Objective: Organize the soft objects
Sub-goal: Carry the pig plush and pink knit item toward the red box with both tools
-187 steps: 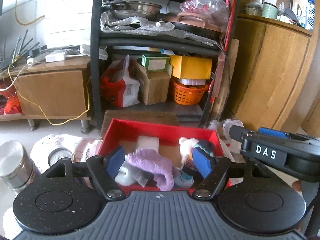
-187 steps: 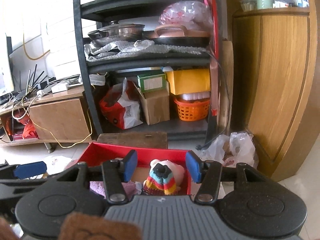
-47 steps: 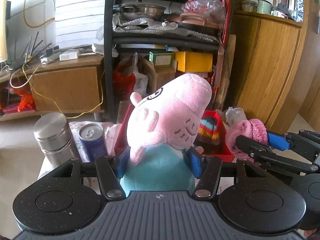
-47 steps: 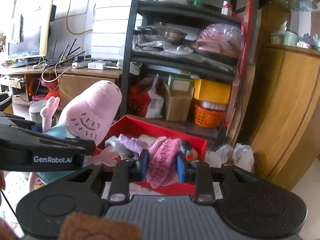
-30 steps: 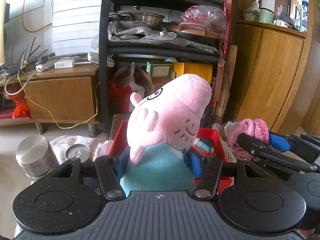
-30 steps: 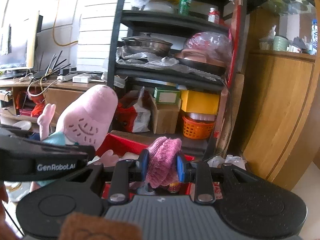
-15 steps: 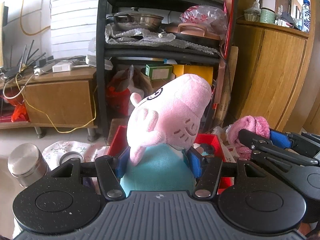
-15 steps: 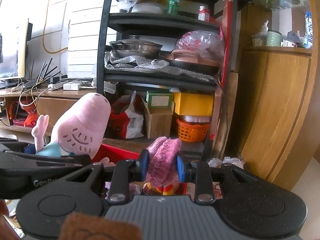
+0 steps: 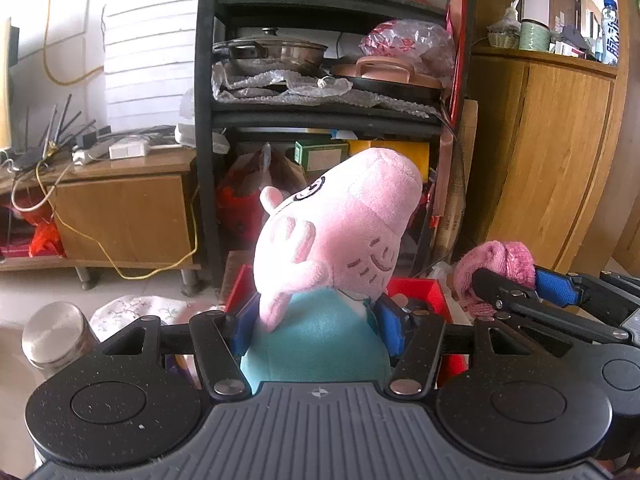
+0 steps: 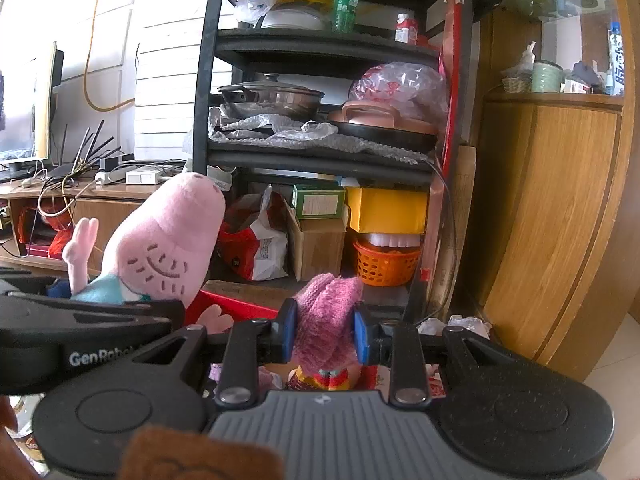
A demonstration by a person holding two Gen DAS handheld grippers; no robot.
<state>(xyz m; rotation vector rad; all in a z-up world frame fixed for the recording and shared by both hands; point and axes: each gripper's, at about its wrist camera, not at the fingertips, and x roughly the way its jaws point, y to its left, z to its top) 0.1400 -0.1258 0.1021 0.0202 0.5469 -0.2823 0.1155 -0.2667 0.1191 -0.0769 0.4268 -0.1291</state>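
Observation:
My left gripper [image 9: 316, 326] is shut on a pink pig plush [image 9: 340, 232] with a teal body, its blue pads squeezing the body while the head stands above them. The same pig plush [image 10: 164, 240] shows at the left of the right wrist view. My right gripper [image 10: 325, 330] is shut on a pink knitted cloth [image 10: 326, 312], which bunches up between the pads; that knitted cloth [image 9: 496, 264] also appears at the right of the left wrist view. Below both grippers lies a red box [image 9: 416, 290], mostly hidden, with a striped knitted toy [image 10: 324, 380] inside.
A black shelf rack [image 9: 208, 120] with pots, boxes and an orange basket [image 10: 384, 266] stands ahead. A wooden cabinet [image 9: 552, 152] is to the right, a low wooden unit [image 9: 120, 208] with cables to the left. A steel flask [image 9: 52, 334] stands low at the left.
Both grippers keep their grips. The view has tilted slightly upward: the red box and flask sit lower in frame, and more of the upper shelf shows.

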